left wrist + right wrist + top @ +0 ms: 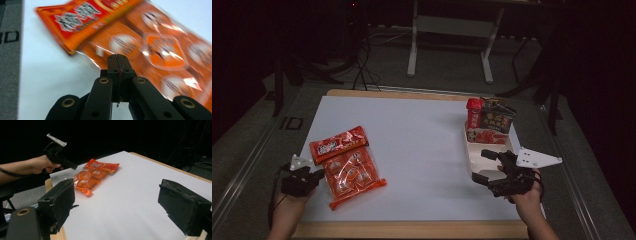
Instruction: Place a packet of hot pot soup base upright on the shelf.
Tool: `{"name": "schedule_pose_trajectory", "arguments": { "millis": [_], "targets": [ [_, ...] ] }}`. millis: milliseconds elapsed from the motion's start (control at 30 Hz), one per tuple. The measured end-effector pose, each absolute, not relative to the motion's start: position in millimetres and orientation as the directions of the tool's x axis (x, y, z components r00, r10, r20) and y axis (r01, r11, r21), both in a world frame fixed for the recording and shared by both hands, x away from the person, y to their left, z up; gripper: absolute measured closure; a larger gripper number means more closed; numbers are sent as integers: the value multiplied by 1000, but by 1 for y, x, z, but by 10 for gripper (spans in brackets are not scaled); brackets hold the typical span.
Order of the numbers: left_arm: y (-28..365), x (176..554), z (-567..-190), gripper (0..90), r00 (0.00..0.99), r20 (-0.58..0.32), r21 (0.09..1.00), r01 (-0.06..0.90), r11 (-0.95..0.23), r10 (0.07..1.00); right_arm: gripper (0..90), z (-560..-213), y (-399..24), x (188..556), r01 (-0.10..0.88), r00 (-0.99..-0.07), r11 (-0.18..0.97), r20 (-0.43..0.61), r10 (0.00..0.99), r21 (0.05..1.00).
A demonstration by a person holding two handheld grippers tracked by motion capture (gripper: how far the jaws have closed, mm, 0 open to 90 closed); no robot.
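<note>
Behind the left gripper [117,58], perhaps snack bags [140,37]

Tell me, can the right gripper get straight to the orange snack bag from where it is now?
Probably yes. The right gripper stands open beside the white tray, and bare white table lies between it and the orange snack bag. But the left gripper, shut, is already at the bag's edge.

Orange snack bag [93,176] on white table [130,202]
</note>
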State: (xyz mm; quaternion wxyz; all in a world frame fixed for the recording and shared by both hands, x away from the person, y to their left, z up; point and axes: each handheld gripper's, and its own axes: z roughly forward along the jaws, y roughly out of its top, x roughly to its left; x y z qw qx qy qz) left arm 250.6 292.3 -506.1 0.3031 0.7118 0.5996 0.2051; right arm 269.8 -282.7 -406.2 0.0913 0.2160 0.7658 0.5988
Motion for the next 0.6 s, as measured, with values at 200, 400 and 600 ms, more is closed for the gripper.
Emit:
{"name": "schedule_pose_trajectory", "arguments": {
  "millis": [200, 400, 600],
  "targets": [
    [295, 268, -520, 900, 151, -64, 666, 743, -70, 986, 139, -405, -283, 269, 218, -892, 182, 120, 436, 959],
    [293, 278, -525, 900, 136, -97, 645, 763, -42, 986, 139, -406, -283, 269, 216, -893, 184, 118, 435, 959],
    [283, 286, -524, 900, 168, -78, 626, 776, -83, 983, 139, -405, -283, 270, 217, -893, 182, 119, 435, 959]
  ]
}}
